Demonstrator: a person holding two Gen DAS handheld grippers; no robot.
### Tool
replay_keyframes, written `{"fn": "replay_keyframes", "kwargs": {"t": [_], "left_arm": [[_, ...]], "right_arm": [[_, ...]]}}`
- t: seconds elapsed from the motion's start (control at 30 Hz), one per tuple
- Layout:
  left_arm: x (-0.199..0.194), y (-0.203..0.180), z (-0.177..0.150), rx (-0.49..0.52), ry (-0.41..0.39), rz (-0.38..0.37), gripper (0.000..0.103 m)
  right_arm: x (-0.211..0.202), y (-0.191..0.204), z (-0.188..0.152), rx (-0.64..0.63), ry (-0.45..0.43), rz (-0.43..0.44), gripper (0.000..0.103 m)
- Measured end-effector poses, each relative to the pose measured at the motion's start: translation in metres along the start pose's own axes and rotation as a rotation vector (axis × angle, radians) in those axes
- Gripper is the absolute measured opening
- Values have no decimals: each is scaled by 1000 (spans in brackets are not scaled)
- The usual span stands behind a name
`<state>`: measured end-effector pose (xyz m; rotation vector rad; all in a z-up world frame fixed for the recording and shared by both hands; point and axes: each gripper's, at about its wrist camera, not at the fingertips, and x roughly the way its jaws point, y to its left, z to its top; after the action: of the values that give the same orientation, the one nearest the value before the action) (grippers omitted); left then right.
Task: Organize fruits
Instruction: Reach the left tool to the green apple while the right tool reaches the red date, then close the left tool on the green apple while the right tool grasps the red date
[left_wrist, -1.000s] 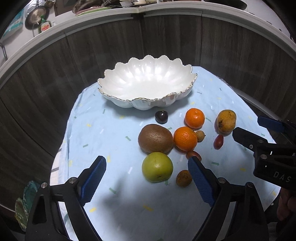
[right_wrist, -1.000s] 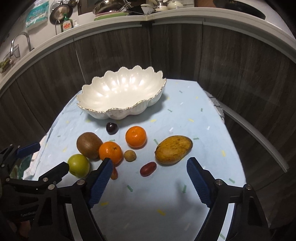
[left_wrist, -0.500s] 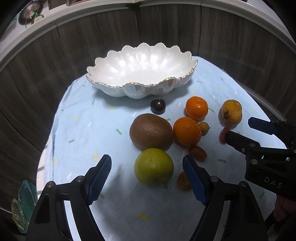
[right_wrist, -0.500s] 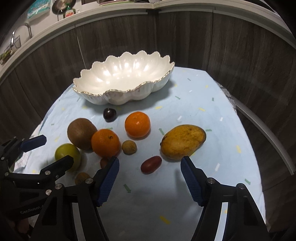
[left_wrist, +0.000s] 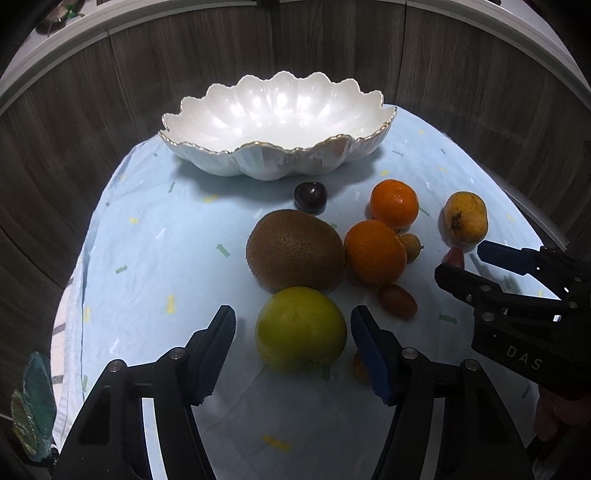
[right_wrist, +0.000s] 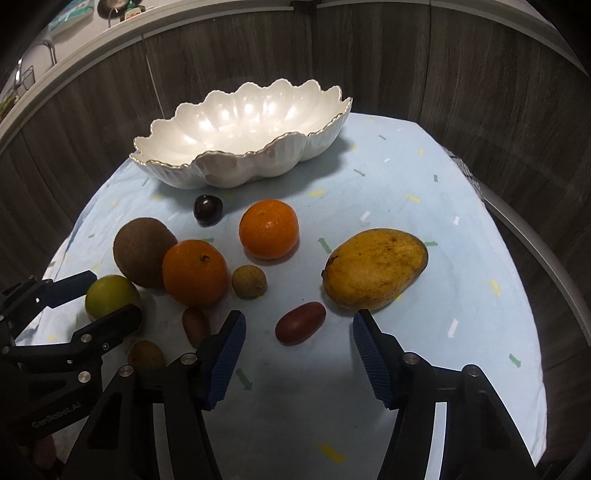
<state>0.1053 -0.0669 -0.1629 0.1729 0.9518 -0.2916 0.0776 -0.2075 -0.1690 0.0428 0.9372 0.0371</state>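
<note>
Both grippers have dropped closer to the fruit. Left gripper (left_wrist: 293, 350), jaws closing but not touching, straddles the green apple (left_wrist: 301, 328) at lower centre. Right gripper (right_wrist: 297, 354), also closing, frames the red date (right_wrist: 300, 322), untouched; white bowl (right_wrist: 236, 162) sits upper centre.

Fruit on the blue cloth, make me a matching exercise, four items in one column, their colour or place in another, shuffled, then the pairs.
Column one:
1. mango
2. kiwi
3. cherry
4. scalloped bowl

Column two:
A. dark, nearest the bowl's front
B. white with gold rim, empty
C. fuzzy brown, just behind the green fruit
D. yellow-orange, apart on the right

Pairs: 1-D, 2-C, 3-A, 4-B
</note>
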Motion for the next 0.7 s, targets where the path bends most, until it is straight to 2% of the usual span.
{"fn": "replay_keyframes", "kwargs": {"t": [0.2,0.27,0.57,0.63,0.7], "left_arm": [[5,3,0,-12,8,-15,57],[5,2,0,-7,3,-24,51],[5,1,-1,-8,-8,-28,49],[4,1,-1,-6,-9,-26,48],[4,1,-2,-7,-10,-27,48]], "right_arm": [[8,-1,0,5,7,-2,57],[10,-1,0,4,7,-2,56],[11,-2,-2,-2,-6,-32,37],[10,-1,-2,-7,-9,-33,30],[10,-1,-2,-9,-8,-31,29]]}}
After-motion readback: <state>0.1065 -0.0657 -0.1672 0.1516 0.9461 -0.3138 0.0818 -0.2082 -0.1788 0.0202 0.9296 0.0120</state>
